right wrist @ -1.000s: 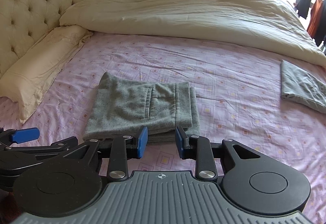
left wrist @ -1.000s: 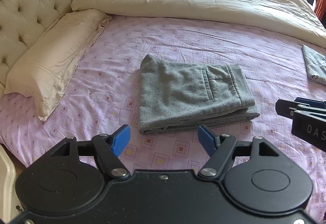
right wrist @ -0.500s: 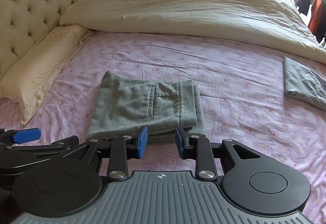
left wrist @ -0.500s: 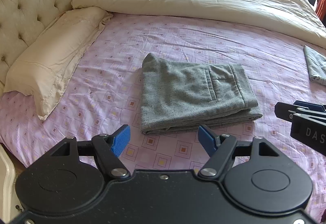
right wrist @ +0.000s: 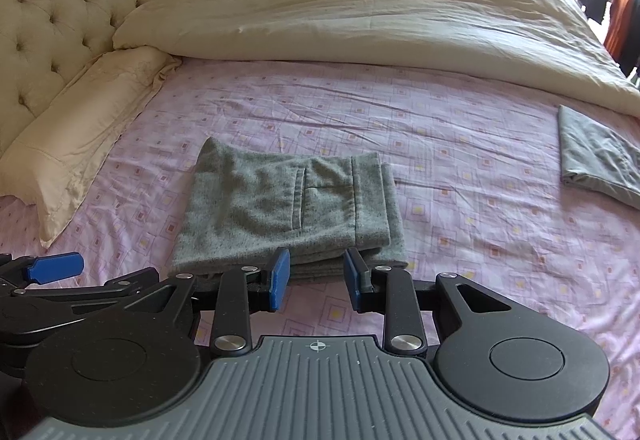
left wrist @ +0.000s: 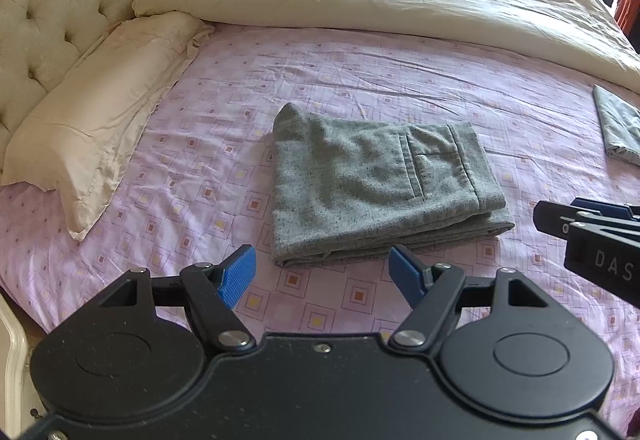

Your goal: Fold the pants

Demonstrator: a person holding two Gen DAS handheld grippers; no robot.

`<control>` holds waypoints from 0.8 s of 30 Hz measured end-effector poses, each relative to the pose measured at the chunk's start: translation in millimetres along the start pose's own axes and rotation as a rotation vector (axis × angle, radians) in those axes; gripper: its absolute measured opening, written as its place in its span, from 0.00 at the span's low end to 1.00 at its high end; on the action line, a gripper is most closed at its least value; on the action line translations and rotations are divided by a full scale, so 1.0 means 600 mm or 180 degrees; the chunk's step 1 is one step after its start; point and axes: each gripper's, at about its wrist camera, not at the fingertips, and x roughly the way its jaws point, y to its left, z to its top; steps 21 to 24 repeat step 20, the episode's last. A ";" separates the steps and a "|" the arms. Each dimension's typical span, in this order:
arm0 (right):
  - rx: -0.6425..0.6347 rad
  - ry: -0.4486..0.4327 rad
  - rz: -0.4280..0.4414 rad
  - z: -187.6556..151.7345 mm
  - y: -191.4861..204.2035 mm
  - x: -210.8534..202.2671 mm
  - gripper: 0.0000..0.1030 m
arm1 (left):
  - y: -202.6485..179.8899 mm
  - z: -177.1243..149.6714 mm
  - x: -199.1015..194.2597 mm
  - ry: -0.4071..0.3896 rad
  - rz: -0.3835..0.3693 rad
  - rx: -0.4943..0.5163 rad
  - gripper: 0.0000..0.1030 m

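A: Where are the pants (left wrist: 380,191) found?

B: They are laid on the bed (left wrist: 360,71), folded into a compact stack just beyond both grippers, with the long axis running across the view.

A: How are the grippers set?

B: The left gripper (left wrist: 322,276) is held wide apart, nothing in it. The right gripper (right wrist: 314,278) is parted about halfway, also empty, and is judged nearer to the stack's near edge.
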 end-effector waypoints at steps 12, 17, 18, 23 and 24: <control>0.0018 0.0043 -0.0008 0.004 0.005 0.011 0.28 | 0.008 0.003 0.010 0.0047 -0.0007 0.0004 0.73; 0.0032 0.0068 -0.0015 0.006 0.010 0.019 0.28 | 0.013 0.006 0.018 0.0050 -0.0002 0.0013 0.73; 0.0038 0.0076 -0.0017 0.007 0.011 0.021 0.28 | 0.014 0.006 0.019 0.0051 -0.0008 0.0017 0.73; 0.0057 0.0089 -0.0026 0.009 0.013 0.026 0.28 | 0.016 0.009 0.024 0.0066 -0.0028 0.0034 0.72; 0.0057 0.0089 -0.0026 0.009 0.013 0.026 0.28 | 0.016 0.009 0.024 0.0066 -0.0028 0.0034 0.72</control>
